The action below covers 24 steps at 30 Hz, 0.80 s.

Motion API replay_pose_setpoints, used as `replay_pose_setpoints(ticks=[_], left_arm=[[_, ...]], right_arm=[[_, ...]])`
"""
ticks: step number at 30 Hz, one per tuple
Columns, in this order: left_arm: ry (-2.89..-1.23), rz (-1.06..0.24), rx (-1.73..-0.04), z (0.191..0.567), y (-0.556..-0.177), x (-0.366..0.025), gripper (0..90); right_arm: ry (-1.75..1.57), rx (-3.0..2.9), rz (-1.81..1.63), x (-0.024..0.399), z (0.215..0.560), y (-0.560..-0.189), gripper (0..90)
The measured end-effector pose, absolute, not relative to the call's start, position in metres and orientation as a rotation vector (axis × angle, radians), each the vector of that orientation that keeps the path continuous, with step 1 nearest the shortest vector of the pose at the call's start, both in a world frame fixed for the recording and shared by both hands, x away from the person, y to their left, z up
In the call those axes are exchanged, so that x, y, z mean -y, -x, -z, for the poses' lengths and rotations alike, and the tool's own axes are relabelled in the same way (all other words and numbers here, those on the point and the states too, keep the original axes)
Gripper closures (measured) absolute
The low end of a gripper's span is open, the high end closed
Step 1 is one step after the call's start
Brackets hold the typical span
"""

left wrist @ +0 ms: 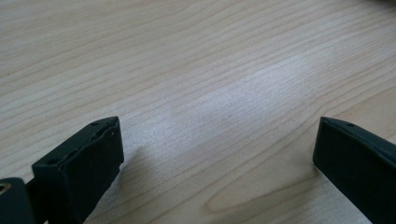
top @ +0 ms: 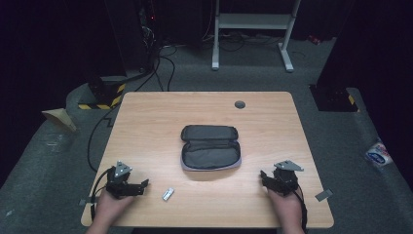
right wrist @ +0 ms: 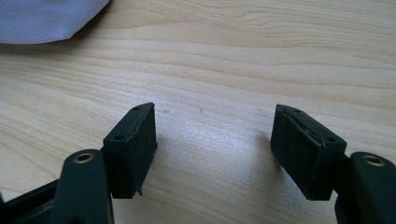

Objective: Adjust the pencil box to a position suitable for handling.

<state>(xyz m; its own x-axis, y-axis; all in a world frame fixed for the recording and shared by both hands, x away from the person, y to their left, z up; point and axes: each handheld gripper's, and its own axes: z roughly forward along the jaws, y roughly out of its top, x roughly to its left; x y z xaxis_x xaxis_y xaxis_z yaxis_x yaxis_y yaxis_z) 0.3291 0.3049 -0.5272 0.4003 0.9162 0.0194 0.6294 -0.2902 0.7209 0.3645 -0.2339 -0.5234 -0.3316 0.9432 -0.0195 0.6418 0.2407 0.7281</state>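
A dark zip pouch (top: 210, 147) lies unzipped and spread flat in the middle of the wooden table (top: 160, 117). A small silver stick-shaped object (top: 168, 194) rests near the front edge, just right of my left gripper (top: 144, 185). In the left gripper view my left gripper (left wrist: 217, 149) stands open over bare wood, nothing between its jaws. At the front right, my right gripper (top: 263, 176) points toward the pouch. Seen close, my right gripper (right wrist: 215, 140) is open and empty, with the pouch's pale outer fabric (right wrist: 46, 18) at the upper left.
A round grey cable grommet (top: 239, 104) sits near the table's far edge. Behind the table stand a white frame (top: 253, 29) and dark equipment with cables (top: 160, 63) on the grey floor. A packet (top: 377, 155) lies on the floor at right.
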Motion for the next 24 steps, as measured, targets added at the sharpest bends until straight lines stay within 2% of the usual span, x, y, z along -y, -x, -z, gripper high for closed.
replay_pose_setpoints(ticks=[24], left_arm=[[-1.954, -0.555, -1.270, 0.512, -0.323, -0.302, 2.1]], right_arm=[[-1.454, -2.055, -0.872, 0.234, 0.523, -0.364, 31.0]])
